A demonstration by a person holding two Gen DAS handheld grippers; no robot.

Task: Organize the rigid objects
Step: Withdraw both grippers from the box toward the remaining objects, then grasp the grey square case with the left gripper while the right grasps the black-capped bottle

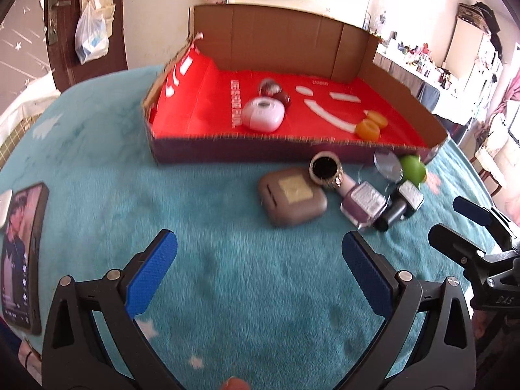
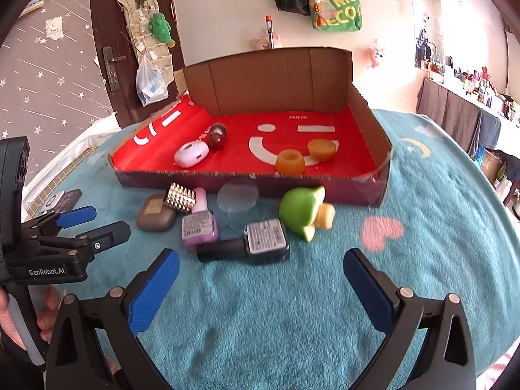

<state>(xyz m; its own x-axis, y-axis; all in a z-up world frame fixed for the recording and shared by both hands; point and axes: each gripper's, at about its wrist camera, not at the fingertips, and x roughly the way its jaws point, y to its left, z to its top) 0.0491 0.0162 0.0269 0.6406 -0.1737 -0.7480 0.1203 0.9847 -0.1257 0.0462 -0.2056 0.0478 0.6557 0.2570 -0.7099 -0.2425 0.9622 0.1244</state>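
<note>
A cardboard box with a red floor holds a white case, dark red stones and two orange cups. In front of it on the teal cloth lie a brown case, a studded pink bottle, a purple bottle, a dark bottle, a clear disc and a green toy. My left gripper is open and empty, short of the brown case. My right gripper is open and empty, near the dark bottle.
A phone lies at the left of the cloth, with small items near the table edge. A door with hanging bags stands behind the table. A cluttered shelf is at the right.
</note>
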